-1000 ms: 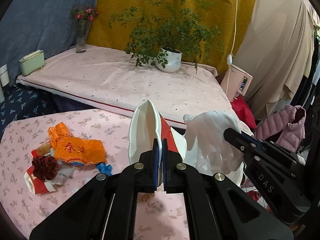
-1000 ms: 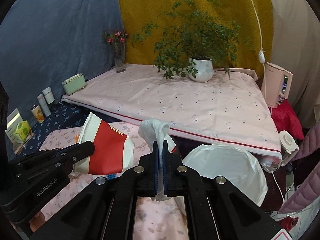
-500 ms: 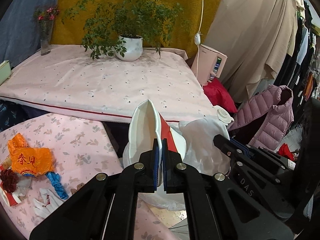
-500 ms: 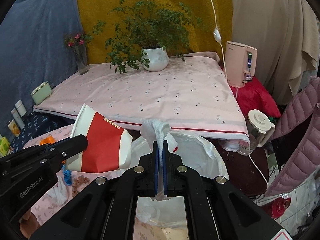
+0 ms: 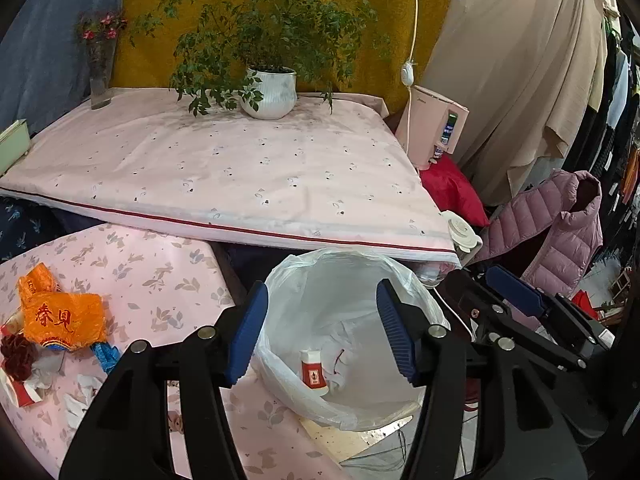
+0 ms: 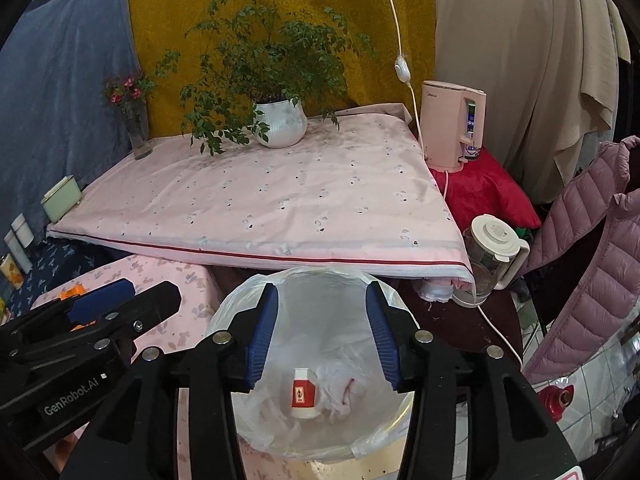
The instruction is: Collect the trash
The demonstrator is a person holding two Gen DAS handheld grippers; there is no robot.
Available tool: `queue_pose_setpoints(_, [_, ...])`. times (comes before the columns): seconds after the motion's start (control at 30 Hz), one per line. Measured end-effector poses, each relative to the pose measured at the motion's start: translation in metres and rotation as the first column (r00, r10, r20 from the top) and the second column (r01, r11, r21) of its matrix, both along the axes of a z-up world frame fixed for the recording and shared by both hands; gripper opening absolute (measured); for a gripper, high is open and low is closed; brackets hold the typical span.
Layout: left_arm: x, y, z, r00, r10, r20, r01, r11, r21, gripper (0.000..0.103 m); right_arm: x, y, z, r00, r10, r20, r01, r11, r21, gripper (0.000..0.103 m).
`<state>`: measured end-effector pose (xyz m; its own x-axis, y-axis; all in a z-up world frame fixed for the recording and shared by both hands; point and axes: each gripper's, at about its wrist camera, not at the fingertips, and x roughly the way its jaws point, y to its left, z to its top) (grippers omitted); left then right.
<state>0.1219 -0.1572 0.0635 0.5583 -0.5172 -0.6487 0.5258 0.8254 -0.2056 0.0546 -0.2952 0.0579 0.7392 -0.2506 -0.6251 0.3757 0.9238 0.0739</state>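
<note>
A bin lined with a white plastic bag (image 5: 320,268) (image 6: 240,300) stands beside the low pink table. Inside lie a red-and-white paper cup (image 5: 314,372) (image 6: 304,394) and a crumpled white tissue (image 5: 338,362) (image 6: 340,392). My left gripper (image 5: 320,332) is open and empty above the bin. My right gripper (image 6: 322,338) is open and empty above the bin too; it also shows at the right of the left wrist view (image 5: 520,292). More trash lies on the table's left: an orange wrapper (image 5: 60,314), a dark red ball (image 5: 18,358), white scraps (image 5: 80,392).
A higher pink-covered platform (image 5: 224,176) behind holds a potted plant (image 5: 270,92) and a flower vase (image 5: 100,80). A pink appliance (image 6: 452,128), a glass kettle (image 6: 494,256), a red cushion (image 6: 484,192) and a mauve puffer jacket (image 6: 592,260) crowd the right.
Both grippers have opened over the bin. The paper cup left my left gripper and the tissue left my right gripper; both now lie in the bag.
</note>
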Motion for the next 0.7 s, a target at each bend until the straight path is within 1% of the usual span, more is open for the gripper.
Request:
queue_pose_setpoints(0.13, [0.003,0.011,0.0,1.0,0.025,-0.009,-0.025,1.0,-0.012,0.056,0.002,0.01,0.003,1.0,0.012,0.003,-0.012,1.0,-0.012,0.05])
queue_pose_setpoints(0.37, [0.004,0.034,-0.001,0.997,0.074,-0.008,-0.074,0.997,-0.016,0.059,0.003,0.026,0.006,0.999,0.036,0.008,-0.036,0.999,-0.017,0.052])
queue_pose_setpoints(0.4, [0.004,0.039,-0.002,0.996,0.083,-0.012,-0.083,0.996,-0.018,0.06,0.003,0.029,0.006,0.999,0.041,0.007,-0.041,0.999,-0.018,0.052])
queue_pose_setpoints(0.47, [0.004,0.047,-0.004,0.995,0.101,-0.017,-0.102,0.995,-0.022,0.068,0.004,0.034,0.007,0.999,0.051,0.006,-0.051,0.998,-0.02,0.053])
queue_pose_setpoints(0.53, [0.004,0.056,-0.006,0.992,0.121,-0.017,-0.122,0.992,-0.024,0.07,0.005,0.041,0.007,0.998,0.062,0.006,-0.062,0.998,-0.021,0.056])
queue_pose_setpoints(0.7, [0.005,0.082,-0.014,0.984,0.174,-0.036,-0.174,0.985,-0.016,0.073,0.009,0.059,0.003,0.995,0.096,-0.005,-0.096,0.995,-0.016,0.058])
